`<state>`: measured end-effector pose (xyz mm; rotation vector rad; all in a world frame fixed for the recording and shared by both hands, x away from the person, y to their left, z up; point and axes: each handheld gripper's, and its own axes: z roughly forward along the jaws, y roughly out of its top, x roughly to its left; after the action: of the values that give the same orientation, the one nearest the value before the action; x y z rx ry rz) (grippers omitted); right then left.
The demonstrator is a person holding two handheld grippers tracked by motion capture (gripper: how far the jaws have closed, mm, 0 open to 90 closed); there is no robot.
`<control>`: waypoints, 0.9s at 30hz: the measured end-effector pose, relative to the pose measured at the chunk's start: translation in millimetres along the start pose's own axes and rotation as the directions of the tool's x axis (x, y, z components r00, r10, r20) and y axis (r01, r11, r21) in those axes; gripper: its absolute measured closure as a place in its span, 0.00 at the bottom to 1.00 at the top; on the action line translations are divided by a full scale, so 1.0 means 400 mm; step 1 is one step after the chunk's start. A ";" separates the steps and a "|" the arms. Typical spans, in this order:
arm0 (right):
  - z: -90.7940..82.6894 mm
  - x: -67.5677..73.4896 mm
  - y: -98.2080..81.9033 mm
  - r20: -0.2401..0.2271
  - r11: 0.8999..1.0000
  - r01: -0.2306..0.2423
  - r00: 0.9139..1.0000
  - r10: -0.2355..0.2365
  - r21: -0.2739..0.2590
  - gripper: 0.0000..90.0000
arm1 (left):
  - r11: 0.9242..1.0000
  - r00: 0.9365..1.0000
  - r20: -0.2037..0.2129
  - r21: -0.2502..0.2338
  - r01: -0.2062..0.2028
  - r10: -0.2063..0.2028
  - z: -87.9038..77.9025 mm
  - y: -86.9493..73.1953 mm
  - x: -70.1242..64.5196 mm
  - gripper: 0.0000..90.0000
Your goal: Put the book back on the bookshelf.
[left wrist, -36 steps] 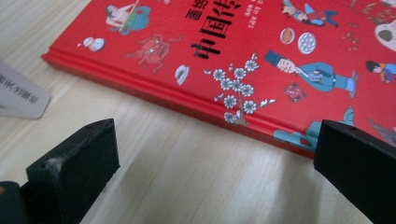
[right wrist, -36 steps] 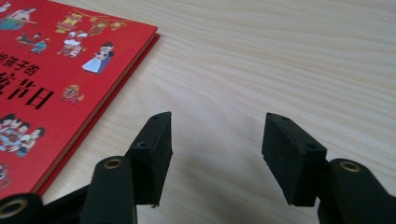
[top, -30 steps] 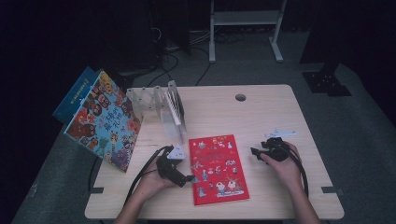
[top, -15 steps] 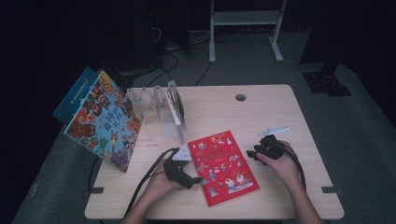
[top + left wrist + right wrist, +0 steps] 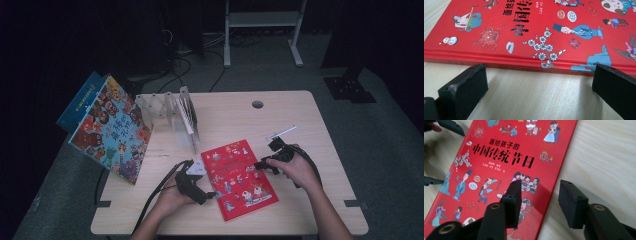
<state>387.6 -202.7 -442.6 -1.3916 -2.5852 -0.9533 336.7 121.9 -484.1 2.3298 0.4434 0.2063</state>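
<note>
The red picture book (image 5: 240, 178) lies flat at lower centre of the surface (image 5: 300, 120). It is judged stiff, hardbacked, moderately light and glossy, so slippery; it is best taken at an edge. The left tongs (image 5: 541, 82) stand wide at its spine, gripping nothing. The right tongs (image 5: 540, 203), half-closed, straddle its opposite edge, having just been narrowing. Since the earlier frame the book has been rotated.
</note>
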 end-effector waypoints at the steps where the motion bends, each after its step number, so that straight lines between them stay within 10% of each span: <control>1: 0.002 -0.002 0.006 -0.001 1.000 -0.004 1.000 0.004 0.021 0.61 | 1.000 1.000 0.000 0.000 0.000 0.000 0.000 0.000 0.000 0.00; 14: 0.034 -0.021 0.064 -0.023 0.978 -0.062 0.997 0.068 0.201 0.69 | 1.000 1.000 -0.001 -0.003 -0.001 0.001 0.001 0.000 0.000 0.00; 27: 0.058 -0.036 0.076 -0.052 0.967 -0.086 0.994 0.101 0.238 0.69 | 1.000 1.000 0.004 -0.001 -0.001 0.001 0.002 0.001 -0.001 0.00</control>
<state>425.1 -188.6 -451.0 -1.3804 -2.4649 -0.6415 336.9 120.9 -484.3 2.3289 0.4403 0.2029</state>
